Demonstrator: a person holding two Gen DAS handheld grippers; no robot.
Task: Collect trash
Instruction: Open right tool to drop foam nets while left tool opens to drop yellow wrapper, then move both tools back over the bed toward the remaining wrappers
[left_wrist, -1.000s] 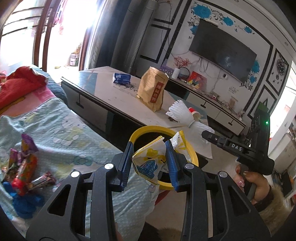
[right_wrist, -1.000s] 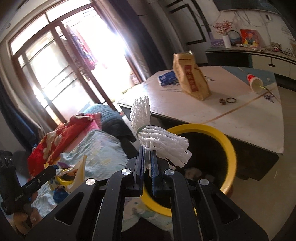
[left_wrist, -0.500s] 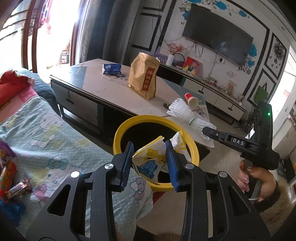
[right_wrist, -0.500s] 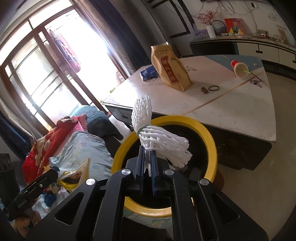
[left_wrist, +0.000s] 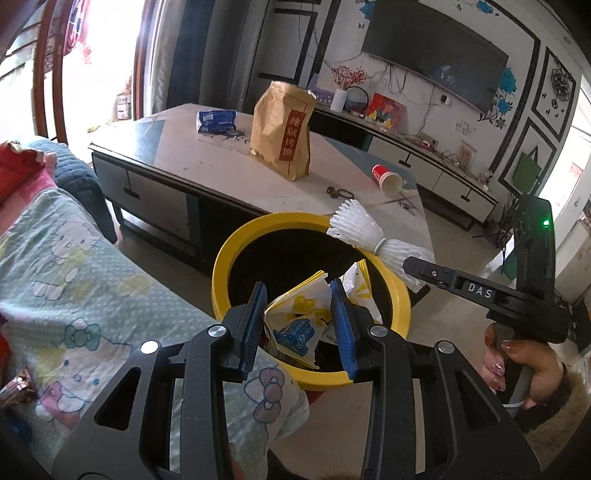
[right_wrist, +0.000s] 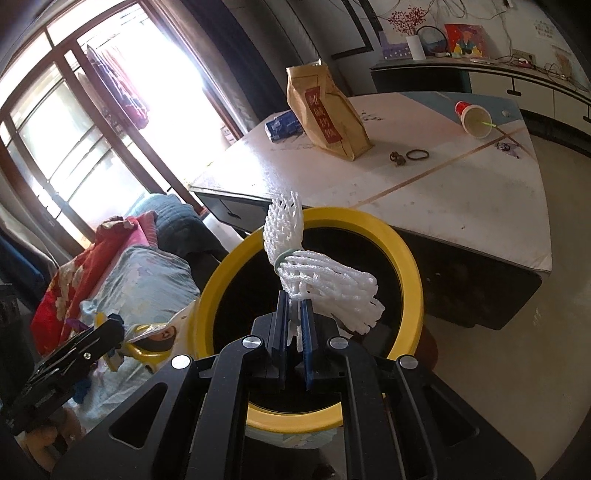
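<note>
Two pieces of trash hang above a yellow-rimmed bin (left_wrist: 400, 295) beside a living-room tabletop (left_wrist: 354, 177), apparently held there for dropping. The left hand-held gripper (left_wrist: 298, 321) is clamped on a crumpled yellow-and-white snack wrapper (left_wrist: 297, 325), which sits over the bin's near rim. The right hand-held gripper (right_wrist: 294, 325), jaws nearly closed, pinches a white foam fruit net (right_wrist: 317, 277) by its lower end, the net fanning up over the dark opening. A brown paper bag (left_wrist: 282, 131), a tipped red paper cup (left_wrist: 386, 178) and a blue packet (left_wrist: 216, 120) lie on the tabletop beyond, well apart from both.
</note>
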